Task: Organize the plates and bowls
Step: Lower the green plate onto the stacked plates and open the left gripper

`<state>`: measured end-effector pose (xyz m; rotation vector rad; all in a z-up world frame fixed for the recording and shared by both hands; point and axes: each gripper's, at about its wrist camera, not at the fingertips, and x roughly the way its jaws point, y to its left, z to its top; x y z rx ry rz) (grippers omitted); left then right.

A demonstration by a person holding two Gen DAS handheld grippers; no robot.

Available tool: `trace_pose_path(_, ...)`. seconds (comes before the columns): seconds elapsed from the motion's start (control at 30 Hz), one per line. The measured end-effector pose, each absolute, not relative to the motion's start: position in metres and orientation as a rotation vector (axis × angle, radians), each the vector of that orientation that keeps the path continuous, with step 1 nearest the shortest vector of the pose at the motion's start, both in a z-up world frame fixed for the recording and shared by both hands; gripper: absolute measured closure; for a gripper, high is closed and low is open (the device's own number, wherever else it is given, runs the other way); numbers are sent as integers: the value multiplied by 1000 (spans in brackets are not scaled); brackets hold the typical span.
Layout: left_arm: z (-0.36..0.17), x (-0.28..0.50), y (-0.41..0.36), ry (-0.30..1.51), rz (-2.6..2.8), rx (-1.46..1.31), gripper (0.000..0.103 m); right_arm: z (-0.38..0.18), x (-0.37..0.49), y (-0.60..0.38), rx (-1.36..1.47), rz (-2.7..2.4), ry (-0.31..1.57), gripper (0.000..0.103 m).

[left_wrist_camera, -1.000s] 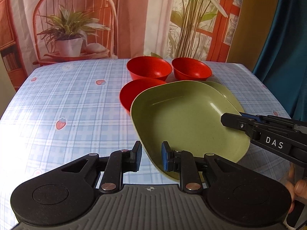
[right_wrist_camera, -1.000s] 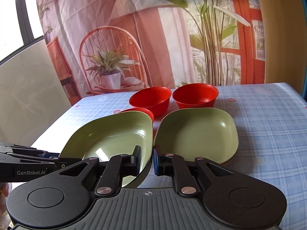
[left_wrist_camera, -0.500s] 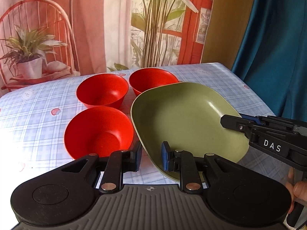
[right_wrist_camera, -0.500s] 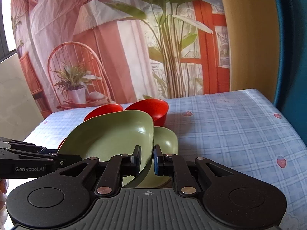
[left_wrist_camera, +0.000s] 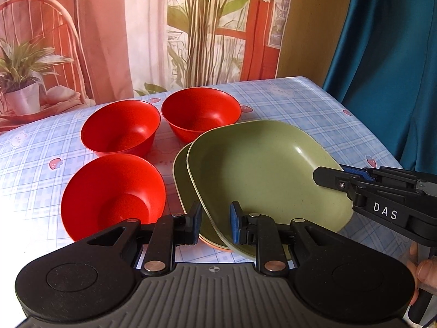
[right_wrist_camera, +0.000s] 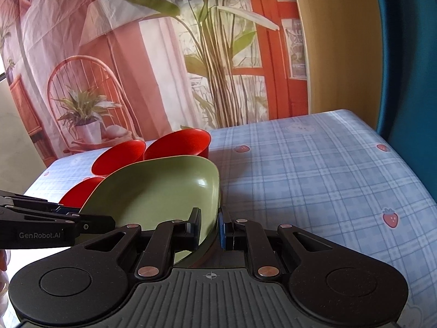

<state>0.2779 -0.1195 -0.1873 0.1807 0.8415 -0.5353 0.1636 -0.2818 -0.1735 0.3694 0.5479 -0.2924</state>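
Note:
A green plate [left_wrist_camera: 262, 169] is held at two rims. My left gripper [left_wrist_camera: 215, 222] is shut on its near left rim. My right gripper [right_wrist_camera: 209, 225] is shut on its right rim and shows in the left wrist view [left_wrist_camera: 338, 176]. The held plate [right_wrist_camera: 164, 191] hovers tilted just above a second green plate [left_wrist_camera: 181, 172] lying on the table. Three red bowls stand to the left: a near one [left_wrist_camera: 112, 191], a far left one [left_wrist_camera: 120, 129] and a far right one [left_wrist_camera: 200, 112].
The table has a blue checked cloth with strawberries [right_wrist_camera: 327, 169]. Its right edge meets a teal curtain [left_wrist_camera: 396, 54]. A printed backdrop [left_wrist_camera: 136, 27] hangs behind the far edge. The left gripper's arm shows in the right wrist view [right_wrist_camera: 41, 224].
Both grippers carried the green plate to the right, past the bowls, until it hangs over the second green plate. The bowls have not moved.

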Motion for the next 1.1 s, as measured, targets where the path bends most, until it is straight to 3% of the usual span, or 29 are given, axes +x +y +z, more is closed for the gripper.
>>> trace_pose_path(1.1, -200, 304, -130, 812, -510, 274, 77, -194, 204, -286, 295, -299, 609, 90)
